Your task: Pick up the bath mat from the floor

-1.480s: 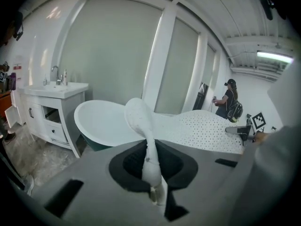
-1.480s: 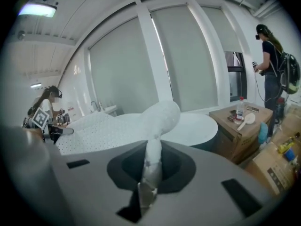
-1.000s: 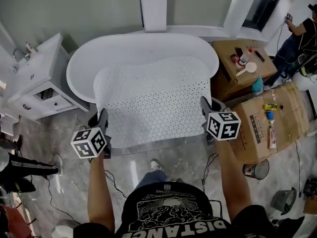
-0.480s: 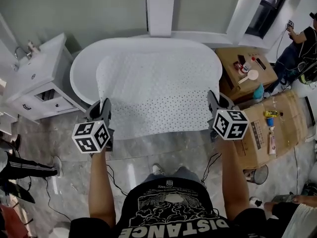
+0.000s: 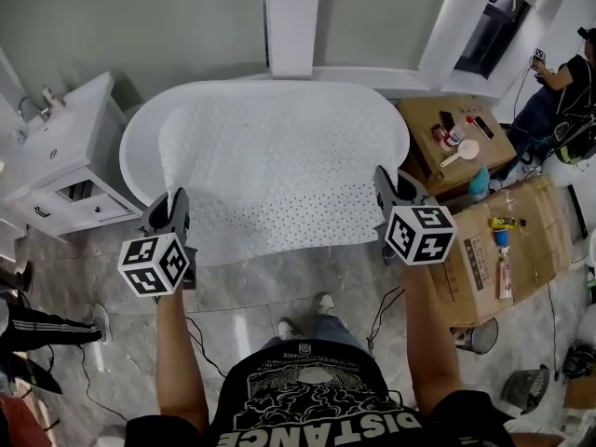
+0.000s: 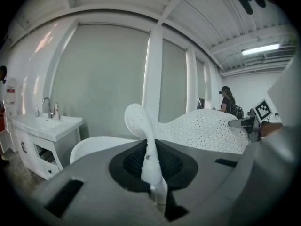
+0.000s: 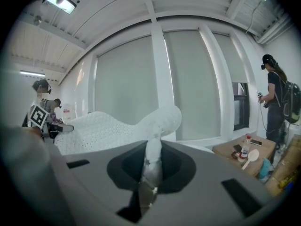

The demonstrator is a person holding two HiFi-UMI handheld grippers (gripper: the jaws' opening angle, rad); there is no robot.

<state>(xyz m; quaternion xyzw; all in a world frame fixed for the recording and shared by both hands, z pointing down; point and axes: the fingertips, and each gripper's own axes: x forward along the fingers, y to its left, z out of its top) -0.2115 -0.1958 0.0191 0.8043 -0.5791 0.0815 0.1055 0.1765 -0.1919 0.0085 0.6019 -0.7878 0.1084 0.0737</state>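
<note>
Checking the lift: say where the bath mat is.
Head view, centre: bath mat held spread over the bathtub, near corners clamped in the left tongs and right tongs.

Bath mat (image 5: 279, 175) held aloft, white bathtub (image 5: 136, 153) beneath

Ahead of you: one white bathtub (image 5: 138, 147), with a white column (image 5: 291, 21) behind it. To your left: a white vanity (image 5: 65, 170) with basin and faucet (image 5: 26, 108). To your right: a cardboard box (image 5: 421, 119) carrying a bottle (image 5: 453, 136) and a pale spoon (image 5: 464, 150); flattened cardboard (image 5: 535, 226); a wire bin (image 5: 481, 336); a person (image 5: 559, 87) by the window.
</note>
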